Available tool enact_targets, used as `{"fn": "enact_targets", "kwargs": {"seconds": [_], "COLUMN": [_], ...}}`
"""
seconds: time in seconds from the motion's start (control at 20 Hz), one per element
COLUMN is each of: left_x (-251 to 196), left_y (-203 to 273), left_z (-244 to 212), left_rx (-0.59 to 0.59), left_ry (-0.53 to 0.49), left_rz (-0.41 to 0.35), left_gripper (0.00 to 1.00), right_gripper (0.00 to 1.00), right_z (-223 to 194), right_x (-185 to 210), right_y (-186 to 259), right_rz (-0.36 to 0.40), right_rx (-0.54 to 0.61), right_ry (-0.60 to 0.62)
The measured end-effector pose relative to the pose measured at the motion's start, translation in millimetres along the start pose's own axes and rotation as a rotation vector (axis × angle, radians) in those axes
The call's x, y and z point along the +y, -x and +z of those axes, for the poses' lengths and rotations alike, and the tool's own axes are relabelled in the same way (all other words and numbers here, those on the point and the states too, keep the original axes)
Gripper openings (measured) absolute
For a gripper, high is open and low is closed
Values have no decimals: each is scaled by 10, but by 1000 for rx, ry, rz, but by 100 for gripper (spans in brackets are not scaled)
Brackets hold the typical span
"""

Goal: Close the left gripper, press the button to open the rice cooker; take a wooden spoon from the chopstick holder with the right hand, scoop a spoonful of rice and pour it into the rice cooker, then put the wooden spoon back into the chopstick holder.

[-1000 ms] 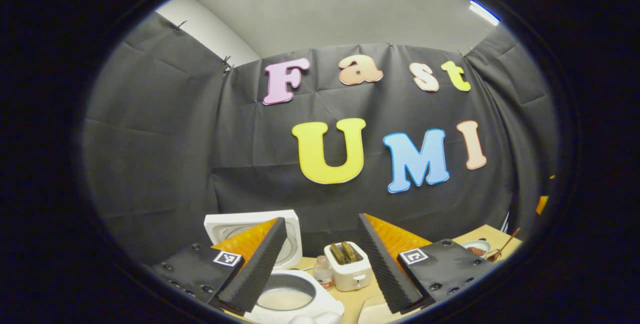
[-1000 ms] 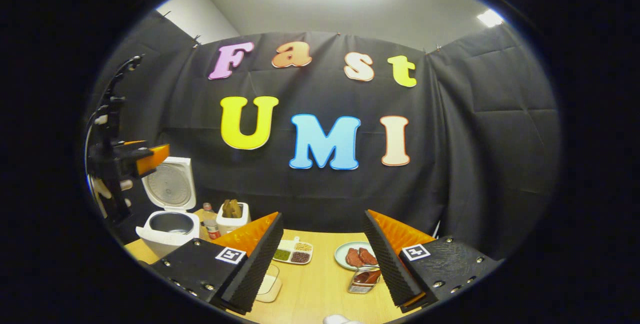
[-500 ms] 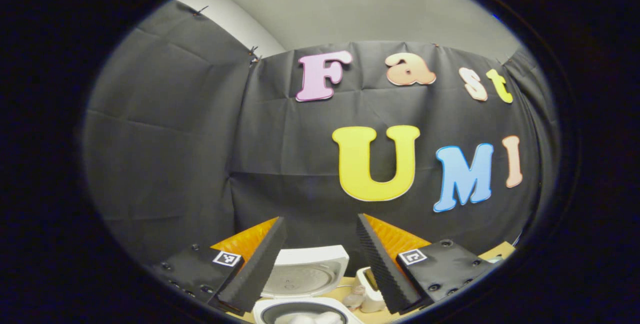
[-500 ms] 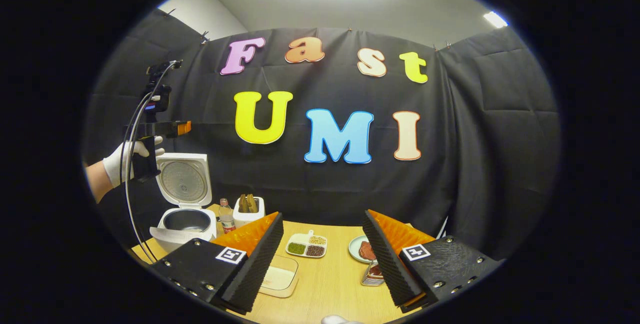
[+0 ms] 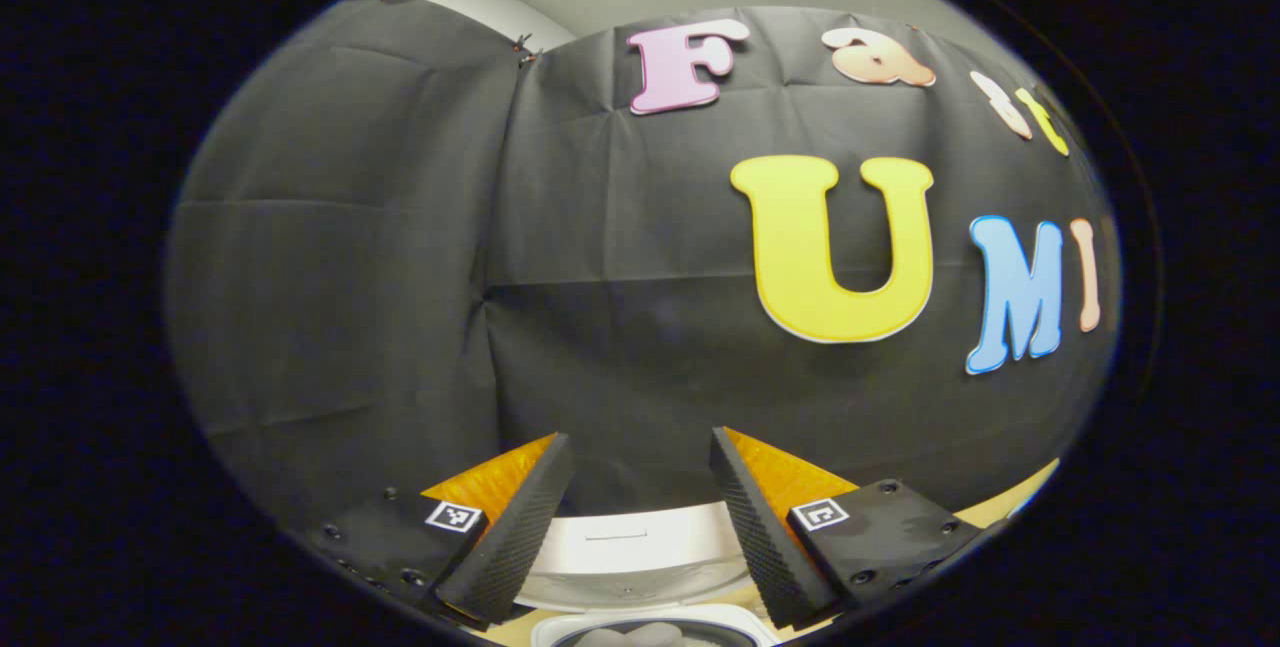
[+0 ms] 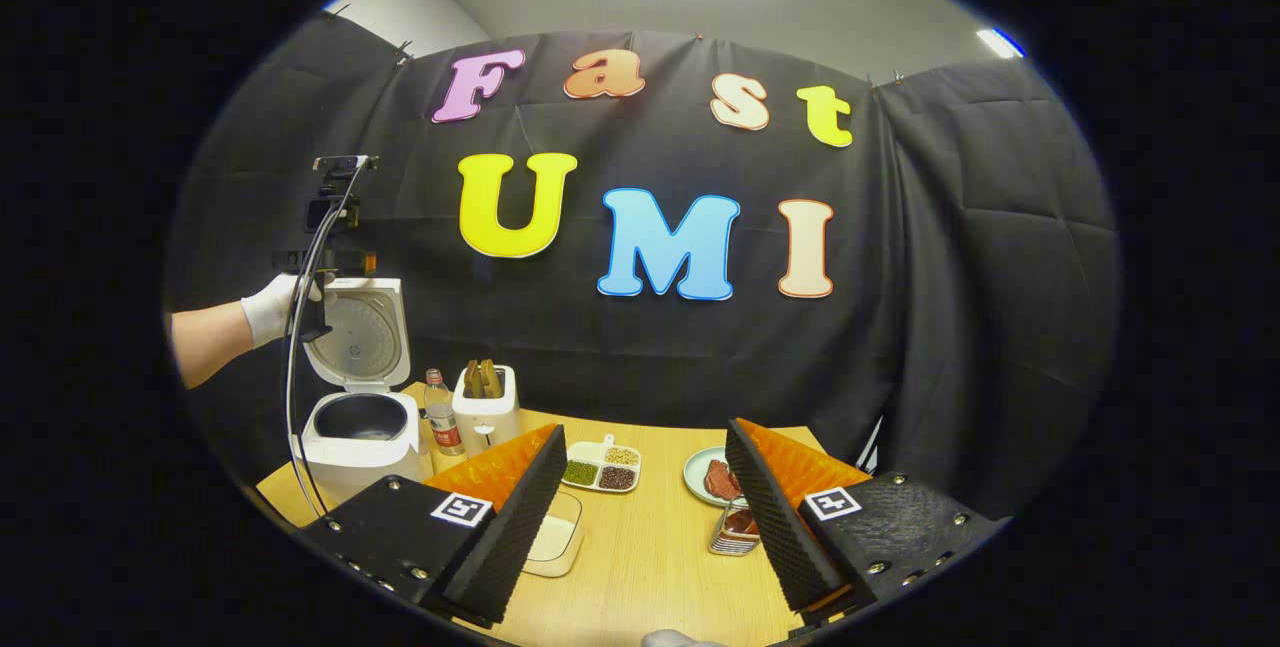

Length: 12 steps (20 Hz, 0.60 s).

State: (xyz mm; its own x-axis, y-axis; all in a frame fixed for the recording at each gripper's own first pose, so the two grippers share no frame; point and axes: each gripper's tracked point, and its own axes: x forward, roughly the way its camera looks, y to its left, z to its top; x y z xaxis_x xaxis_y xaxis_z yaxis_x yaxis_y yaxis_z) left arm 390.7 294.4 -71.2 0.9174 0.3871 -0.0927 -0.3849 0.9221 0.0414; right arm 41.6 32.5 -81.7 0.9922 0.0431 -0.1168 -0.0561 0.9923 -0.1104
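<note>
Both hand-held grippers hang released: left point(image 5: 632, 517) above the cooker point(image 6: 358, 427), whose lid stands up; right point(image 6: 645, 517) over the counter point(image 6: 640, 567). Reaching carelessly could topple the metal holder point(image 6: 735, 532) just beside its finger.

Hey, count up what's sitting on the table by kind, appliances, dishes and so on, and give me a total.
Appliances: 2, rice cooker and toaster
Bottles: 1, bottle
Dishes: 3, divided dish, plate, clear container
Holders: 1, metal holder
Total: 7
</note>
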Motion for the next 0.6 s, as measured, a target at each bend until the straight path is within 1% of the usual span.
{"fn": "enact_targets", "kwargs": {"seconds": [0.1,0.15,0.2,0.25,0.3,0.4,0.45,0.5,0.6], "left_x": [43,71,86,101,82,37,35,17,-35], "left_y": [-109,-120,-157,-135,-139,-63,-48,-1,197], "left_z": [-158,-218,-166,-220,-224,-235,-255,-258,-325], "left_rx": [46,69,72,100,114,148,168,188,227], "left_ry": [-2,15,30,37,31,35,38,48,60], "left_rz": [10,12,16,18,17,8,4,0,-3], "left_gripper": [94,96,97,96,96,97,96,97,96], "right_gripper": [98,98,98,98,98,98,98,98,98], "right_z": [-38,-35,-27,-20,-21,3,20,19,13], "right_x": [-13,-16,-22,-29,-45,-63,-66,-58,-68], "right_y": [19,35,56,60,71,101,102,109,126], "right_rz": [-1,0,3,4,4,8,14,17,25], "right_rx": [13,13,13,11,10,1,-6,-11,-16], "right_ry": [-2,-10,-14,-13,-12,-21,-28,-33,-37]}}
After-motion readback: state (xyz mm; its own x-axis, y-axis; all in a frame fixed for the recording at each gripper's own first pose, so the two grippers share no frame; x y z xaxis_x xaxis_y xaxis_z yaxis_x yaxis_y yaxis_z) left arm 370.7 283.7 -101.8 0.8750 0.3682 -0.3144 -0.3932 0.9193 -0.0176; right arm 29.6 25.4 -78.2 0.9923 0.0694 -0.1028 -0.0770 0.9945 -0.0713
